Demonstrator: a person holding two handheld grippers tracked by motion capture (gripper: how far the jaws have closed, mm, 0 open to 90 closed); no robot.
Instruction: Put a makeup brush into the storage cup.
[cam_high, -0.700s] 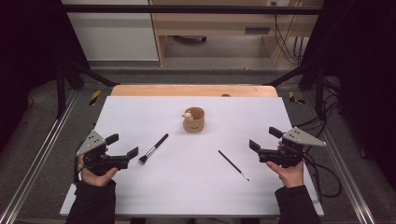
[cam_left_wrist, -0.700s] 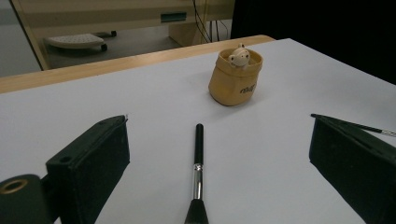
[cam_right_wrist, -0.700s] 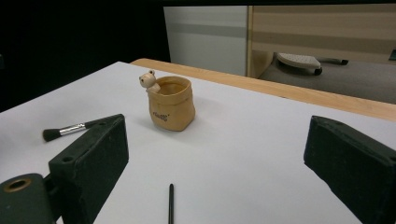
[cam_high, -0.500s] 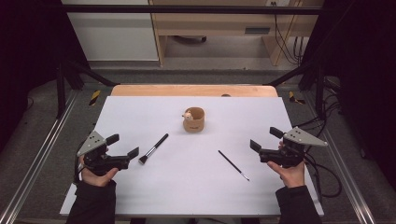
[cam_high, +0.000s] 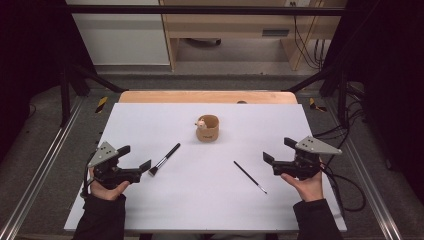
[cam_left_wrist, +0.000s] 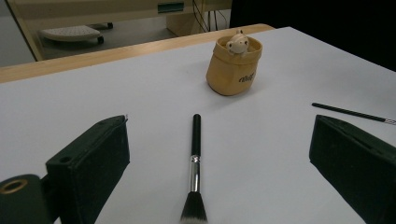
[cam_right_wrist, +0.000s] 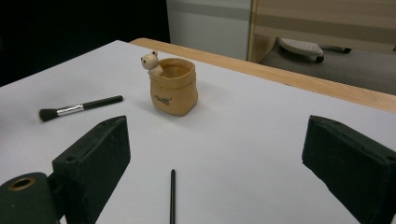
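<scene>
A tan sack-shaped pot with a small bear figure on its rim stands upright at the middle of the white table. A thick black makeup brush lies left of it, bristles towards my left gripper, which stands open just short of the bristles. A thin black brush lies to the right, in front of my open right gripper. Nothing is between either pair of jaws.
A wooden strip edges the table's far side. Metal rails run along both sides on the floor, with cables at the right. A wooden bench stands beyond the table.
</scene>
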